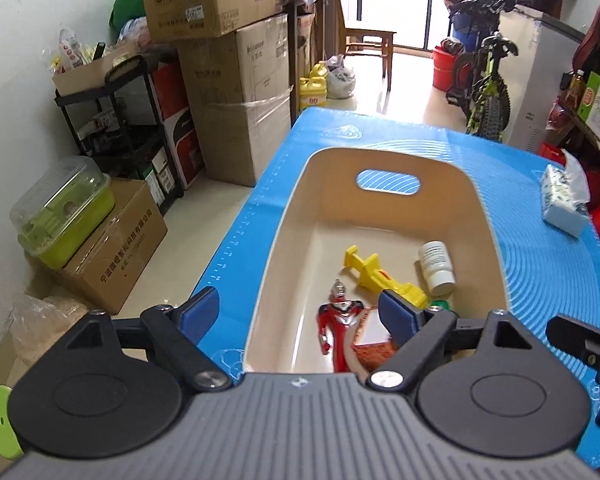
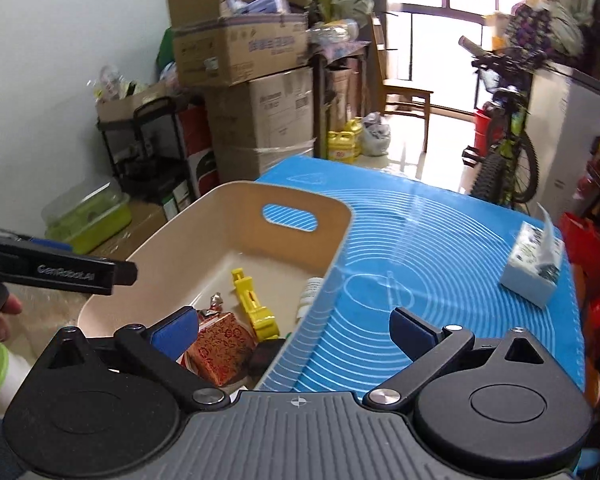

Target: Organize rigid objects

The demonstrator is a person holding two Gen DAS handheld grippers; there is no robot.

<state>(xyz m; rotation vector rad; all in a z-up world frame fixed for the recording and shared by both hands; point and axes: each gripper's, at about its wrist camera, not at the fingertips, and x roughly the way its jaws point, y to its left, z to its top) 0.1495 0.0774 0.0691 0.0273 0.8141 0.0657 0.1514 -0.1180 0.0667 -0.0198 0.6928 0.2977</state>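
A beige bin [image 1: 380, 200] [image 2: 284, 200] with a handle slot stands on the blue mat [image 1: 540, 248] [image 2: 440, 248]. Inside lie a red and silver figure [image 1: 338, 322], a yellow toy [image 1: 380, 276] [image 2: 254, 304], a white bottle [image 1: 438, 266] [image 2: 310, 294] and a red patterned box [image 1: 374, 354] [image 2: 224, 346]. My left gripper [image 1: 300, 312] hangs open above the bin's near end, nothing between its fingers. My right gripper [image 2: 294, 332] is open over the bin's right wall, empty. The left gripper's body [image 2: 60, 272] shows at the right wrist view's left edge.
A tissue pack [image 1: 566, 200] [image 2: 534, 266] lies on the mat's right side. Cardboard boxes [image 1: 236, 92], a black shelf cart [image 1: 116, 120] and a green lidded container [image 1: 66, 216] stand left of the table. A bicycle [image 1: 486, 84] and a wooden chair [image 1: 370, 46] are beyond.
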